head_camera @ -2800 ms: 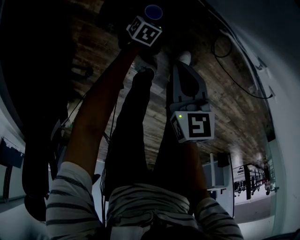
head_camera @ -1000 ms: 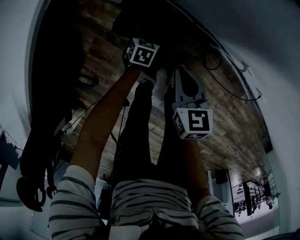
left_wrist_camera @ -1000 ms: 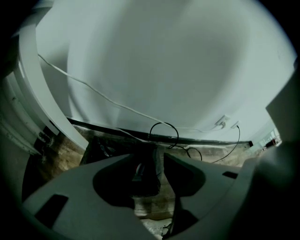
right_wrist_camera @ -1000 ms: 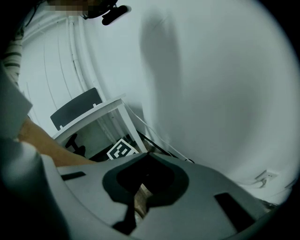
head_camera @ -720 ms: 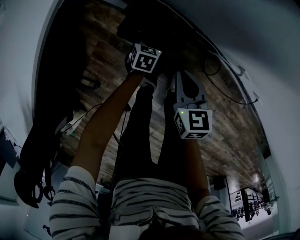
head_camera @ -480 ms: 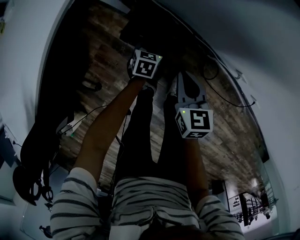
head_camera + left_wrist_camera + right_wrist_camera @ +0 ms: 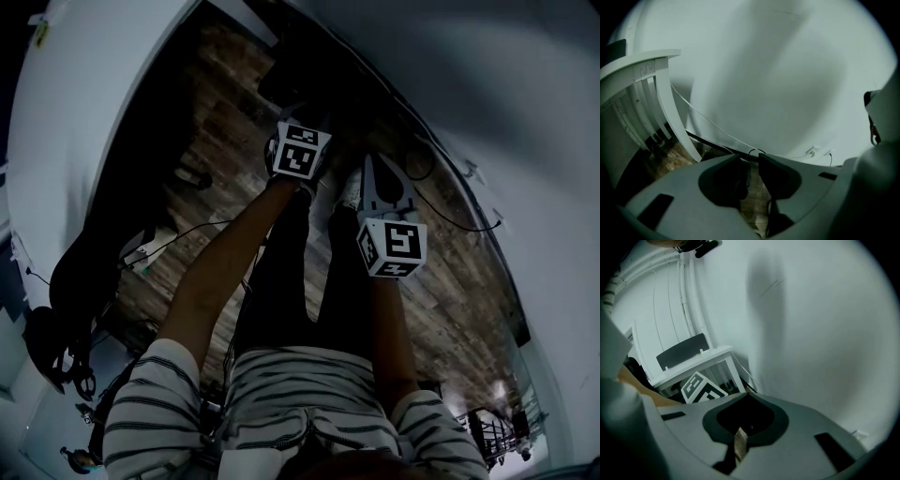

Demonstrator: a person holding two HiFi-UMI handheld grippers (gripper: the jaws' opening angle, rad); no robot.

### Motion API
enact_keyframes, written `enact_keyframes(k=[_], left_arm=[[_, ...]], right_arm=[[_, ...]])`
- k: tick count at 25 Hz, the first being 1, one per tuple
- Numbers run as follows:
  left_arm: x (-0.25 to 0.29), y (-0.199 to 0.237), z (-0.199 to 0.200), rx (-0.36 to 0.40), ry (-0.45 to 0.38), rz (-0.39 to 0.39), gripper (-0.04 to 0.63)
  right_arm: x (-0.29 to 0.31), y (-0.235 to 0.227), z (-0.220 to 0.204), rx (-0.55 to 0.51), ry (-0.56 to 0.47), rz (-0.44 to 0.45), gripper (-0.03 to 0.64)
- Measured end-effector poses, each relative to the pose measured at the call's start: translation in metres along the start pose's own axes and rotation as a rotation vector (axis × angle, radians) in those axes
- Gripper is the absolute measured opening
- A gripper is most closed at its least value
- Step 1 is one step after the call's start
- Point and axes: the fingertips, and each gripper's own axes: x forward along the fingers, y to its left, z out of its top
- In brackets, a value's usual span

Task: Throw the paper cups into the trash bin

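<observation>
Jaws of the left gripper [image 7: 749, 158] stand a narrow gap apart, having just been closing, with nothing between them; only wooden floor [image 7: 750, 207] shows through the gap. Jaws of the right gripper [image 7: 746, 393] meet at their tips and hold nothing. Beyond both grippers lies a pale wall [image 7: 787, 70] with a cable [image 7: 720, 130] running down to its foot. A white table [image 7: 644, 63] stands at the left. No paper cup can be made out in any view, so neither its place nor its long axis can be told.
</observation>
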Motion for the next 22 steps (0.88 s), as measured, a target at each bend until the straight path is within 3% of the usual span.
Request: enact_keyframes(k=[13, 18, 22], left_arm=[[-0.071, -0.005, 0.048, -0.037, -0.095, 0.033, 0.094], [-0.100, -0.013, 0.071, -0.005, -0.147, 0.047, 0.076], [-0.119, -0.016, 0.085, -0.037, -0.171, 0.052, 0.062]], right_arm=[[-0.017, 0.027, 0.049, -0.048, -0.032, 0.047, 0.009], [-0.026, 0.034, 0.068, -0.067, -0.043, 0.062, 0.009], [-0.028, 0.037, 0.081, -0.072, -0.044, 0.069, 0.009]])
